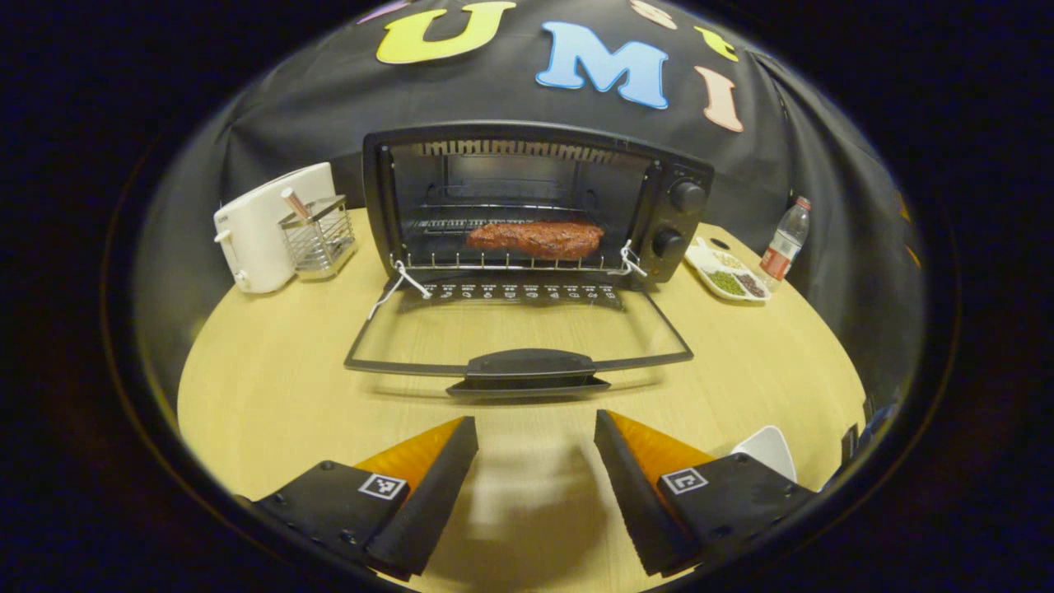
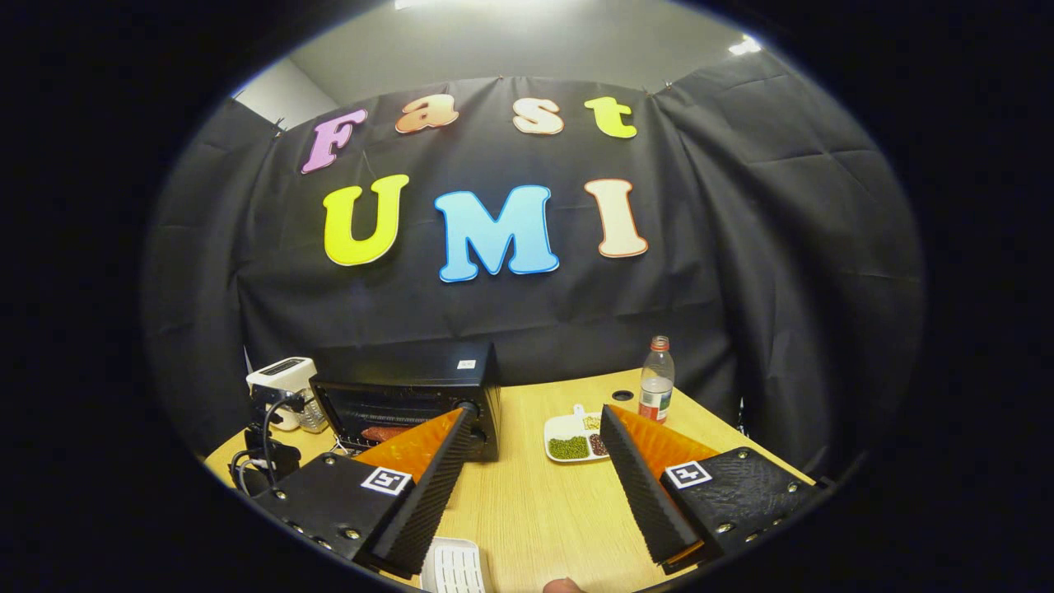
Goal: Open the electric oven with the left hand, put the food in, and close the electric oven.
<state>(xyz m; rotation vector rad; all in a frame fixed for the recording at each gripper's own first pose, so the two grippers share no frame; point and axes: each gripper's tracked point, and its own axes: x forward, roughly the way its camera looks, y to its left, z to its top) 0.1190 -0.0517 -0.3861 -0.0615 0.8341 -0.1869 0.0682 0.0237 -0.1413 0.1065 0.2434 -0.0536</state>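
Note:
The black electric oven (image 1: 527,198) stands at the back of the table with its glass door (image 1: 519,338) folded down flat, handle (image 1: 527,366) towards me. A brown piece of meat (image 1: 535,239) lies on the wire rack inside. My left gripper (image 1: 535,420) hovers open just in front of the door handle, holding nothing. In the right gripper view the oven (image 2: 412,387) sits at the left with the meat (image 2: 383,432) visible inside. My right gripper (image 2: 535,412) is open and empty, raised above the table right of the oven.
A white toaster (image 1: 268,226) and a wire holder (image 1: 321,235) stand left of the oven. To its right sit a divided dish of beans (image 1: 729,276) and a water bottle (image 1: 786,243). A white plate (image 2: 453,568) lies near the front edge.

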